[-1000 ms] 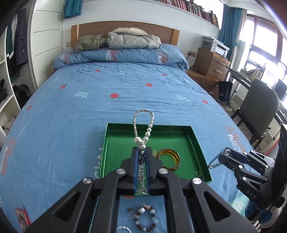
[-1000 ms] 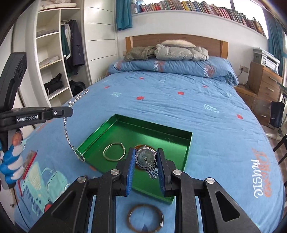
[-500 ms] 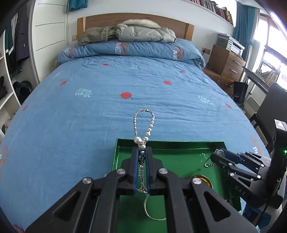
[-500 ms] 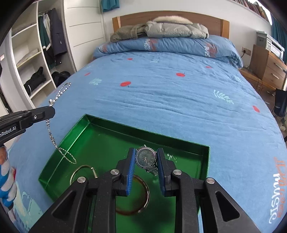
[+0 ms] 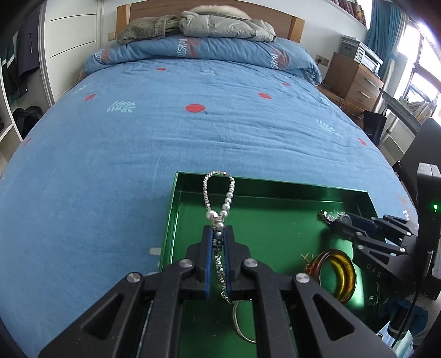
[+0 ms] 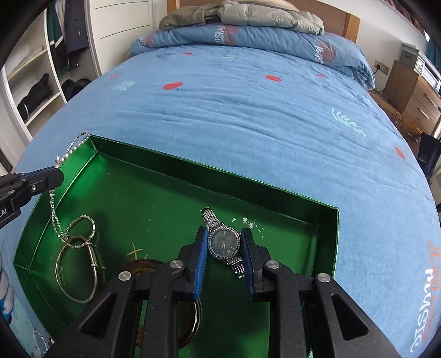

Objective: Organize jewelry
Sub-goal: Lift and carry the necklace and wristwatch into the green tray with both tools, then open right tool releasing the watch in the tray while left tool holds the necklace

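Note:
A green tray [image 5: 275, 184] [image 6: 215, 170] lies on the blue bed. My left gripper [image 5: 217, 236] is shut on a silver bead necklace [image 5: 219, 192], held over the tray's left part; the chain's lower end hangs into the tray [image 6: 55, 220]. My right gripper [image 6: 223, 242] is shut on a silver wristwatch [image 6: 223, 243] low over the tray's right part; it also shows in the left wrist view [image 5: 358, 228]. An amber bangle [image 5: 336, 272] and a thin gold bangle [image 6: 75, 272] lie in the tray.
The bed cover [image 5: 193, 124] stretches ahead to folded quilts and jackets [image 5: 198, 24] at the headboard. A wooden drawer unit [image 5: 355, 79] and a chair stand to the right. Open shelves [image 6: 33, 82] stand to the left.
Both grippers have moved forward and down over the tray. The necklace's hanging end now rests inside the tray on the thin bangle. The watch sits lower, close to the tray floor.

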Tool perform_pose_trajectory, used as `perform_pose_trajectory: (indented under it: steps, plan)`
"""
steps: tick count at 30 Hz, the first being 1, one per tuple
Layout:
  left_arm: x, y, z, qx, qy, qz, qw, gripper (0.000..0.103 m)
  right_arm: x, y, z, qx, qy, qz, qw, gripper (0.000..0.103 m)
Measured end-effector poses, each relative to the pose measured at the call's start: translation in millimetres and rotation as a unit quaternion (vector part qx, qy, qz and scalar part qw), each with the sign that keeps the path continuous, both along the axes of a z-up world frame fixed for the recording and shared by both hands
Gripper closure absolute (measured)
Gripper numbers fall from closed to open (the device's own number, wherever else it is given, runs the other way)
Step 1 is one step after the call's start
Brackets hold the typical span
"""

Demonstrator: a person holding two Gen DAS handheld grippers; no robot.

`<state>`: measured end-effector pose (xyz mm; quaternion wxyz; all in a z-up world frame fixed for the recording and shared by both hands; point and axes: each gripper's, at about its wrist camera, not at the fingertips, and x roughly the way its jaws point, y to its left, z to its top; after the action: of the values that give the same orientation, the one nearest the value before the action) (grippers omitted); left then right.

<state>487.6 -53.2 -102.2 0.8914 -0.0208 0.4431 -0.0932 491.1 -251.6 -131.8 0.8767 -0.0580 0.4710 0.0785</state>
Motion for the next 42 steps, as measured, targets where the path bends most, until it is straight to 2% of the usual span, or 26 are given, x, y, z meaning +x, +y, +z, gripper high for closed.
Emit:
perform_pose_trajectory:
  steps: [10, 12, 15, 20, 27, 36, 42]
  plan:
    - [-5, 2, -14, 0.002, 0.007, -0.002, 1.0000, 0.096, 1, 9, -3, -0.026, 0.010, 0.005, 1.000, 0.078]
    - [-6, 1, -16, 0.000, 0.008, -0.004, 1.0000, 0.096, 0, 12, -2, -0.027, 0.010, 0.008, 1.000, 0.067]
    - [-7, 1, -15, -0.002, 0.006, -0.007, 1.0000, 0.096, 1, 20, -3, -0.038, 0.014, 0.016, 0.999, 0.059]
    - [-7, 7, -15, -0.009, 0.006, -0.002, 0.9999, 0.096, -1, 24, -1, -0.038, 0.013, 0.015, 0.999, 0.049]
    - [-6, 11, -18, -0.020, 0.010, 0.001, 0.9997, 0.096, -3, 25, 7, -0.045, 0.011, 0.014, 0.999, 0.047]
    - [-7, 12, -16, -0.030, 0.008, -0.003, 0.9995, 0.096, 2, 31, -2, -0.055, 0.031, 0.010, 0.998, 0.042]
    - [-5, 11, -21, -0.025, 0.013, 0.001, 0.9996, 0.096, 1, 27, -5, -0.043, 0.030, 0.012, 0.999, 0.038]
